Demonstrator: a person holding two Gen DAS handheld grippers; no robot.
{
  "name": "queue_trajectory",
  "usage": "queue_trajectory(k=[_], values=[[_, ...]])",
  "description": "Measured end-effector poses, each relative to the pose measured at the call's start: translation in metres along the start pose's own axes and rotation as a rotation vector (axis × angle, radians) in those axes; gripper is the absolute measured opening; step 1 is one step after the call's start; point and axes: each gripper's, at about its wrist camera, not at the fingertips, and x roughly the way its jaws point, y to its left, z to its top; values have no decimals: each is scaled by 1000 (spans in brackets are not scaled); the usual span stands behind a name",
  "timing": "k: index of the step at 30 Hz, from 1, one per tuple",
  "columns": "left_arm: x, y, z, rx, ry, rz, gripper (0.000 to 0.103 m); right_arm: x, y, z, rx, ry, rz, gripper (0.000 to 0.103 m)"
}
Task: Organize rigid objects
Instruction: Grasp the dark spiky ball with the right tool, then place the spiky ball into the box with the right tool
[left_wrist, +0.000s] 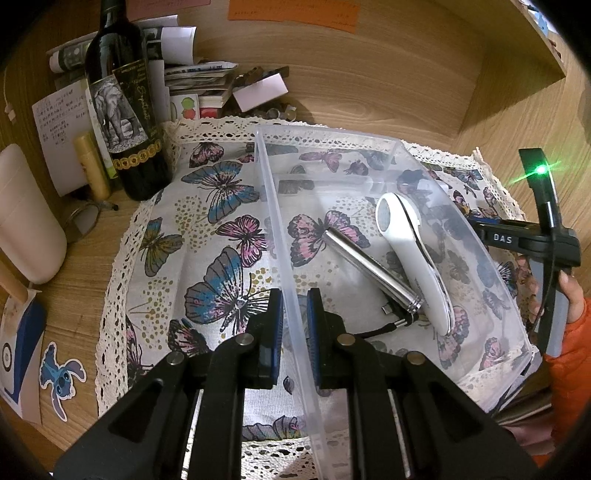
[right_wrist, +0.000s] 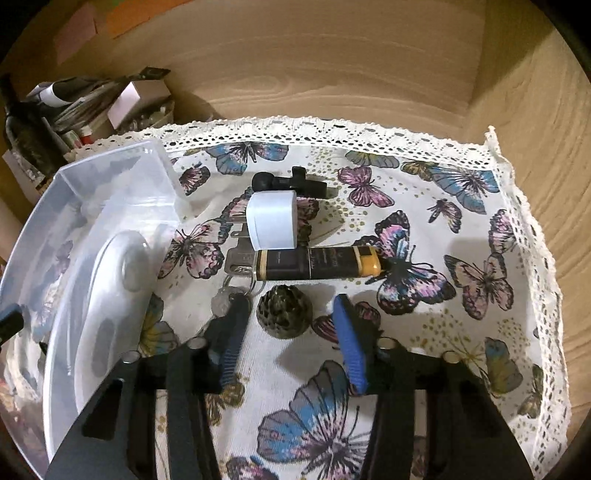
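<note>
Left gripper (left_wrist: 295, 306) clenched on the bin (left_wrist: 275, 206) wall, steadying it. Right gripper (right_wrist: 290, 325) hangs unclenched, nothing pinched, the ball (right_wrist: 283, 311) dead ahead between its fingertips; the tube (right_wrist: 317, 263) just beyond lies crosswise. Right is nearer

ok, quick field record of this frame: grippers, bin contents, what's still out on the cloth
left gripper: shut on clear bin wall
right gripper: open, straddling perforated ball
in bin: white handheld device, chrome tube
on butterfly cloth: white charger, black-and-gold tube, keys, black part
</note>
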Motion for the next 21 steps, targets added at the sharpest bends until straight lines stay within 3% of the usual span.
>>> queue_trajectory(k=[1,10,21], values=[[0,0,0,-1,0,0,13,2,0,1,-4,9,8,28],[0,1,-1,1,0,0,12,-12,6,2,-37,-41,5,27],[0,1,-1,0,0,-1,12,-69,37,15,-115,-196,20,27]])
